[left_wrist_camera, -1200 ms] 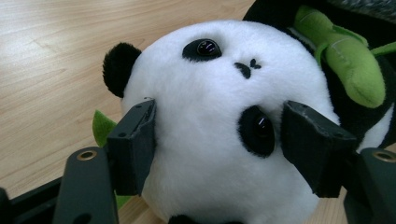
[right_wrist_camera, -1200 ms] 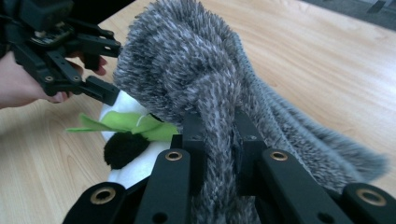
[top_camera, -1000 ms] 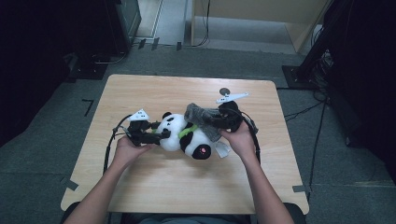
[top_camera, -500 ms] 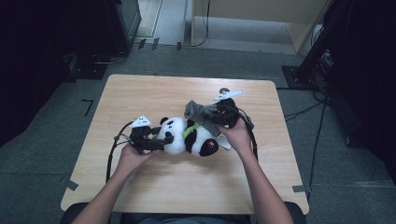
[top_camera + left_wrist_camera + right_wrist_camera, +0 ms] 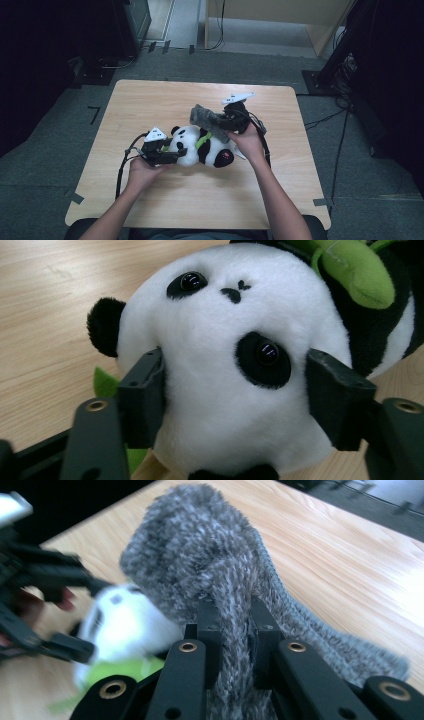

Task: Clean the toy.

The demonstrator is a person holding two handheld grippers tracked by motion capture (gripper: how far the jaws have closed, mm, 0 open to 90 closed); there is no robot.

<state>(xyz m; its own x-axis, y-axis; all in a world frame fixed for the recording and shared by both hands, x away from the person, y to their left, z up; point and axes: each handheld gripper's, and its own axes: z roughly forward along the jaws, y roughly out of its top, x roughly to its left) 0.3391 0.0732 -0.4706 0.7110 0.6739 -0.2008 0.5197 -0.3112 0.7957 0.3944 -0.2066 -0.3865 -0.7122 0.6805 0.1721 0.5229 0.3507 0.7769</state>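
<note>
Plush fills the middle of the high view: a soft panda toy (image 5: 202, 147) lies on its side on the pale wooden table (image 5: 165, 100), round white head toward the left of the frame, black limbs and a bright green felt leaf across its chest. In the left gripper view its fur looks short and dense, with glossy black bead eyes in dark patches and a stitched nose. The left gripper (image 5: 235, 405) has just been closing, and its two black jaws now press into either side of that head, denting the fur. The right gripper (image 5: 235, 625) is clamped tight on a grey sock (image 5: 210, 560), a fuzzy, mottled knit with a ribbed edge; the cloth is pinched thin between the jaws and bulges into a rounded end beyond them. In the high view the sock (image 5: 205, 117) sits just above the panda's body, touching it. Black cables trail from both grippers across the wood. Grey carpet, dark stands and tape marks surround the table.
</note>
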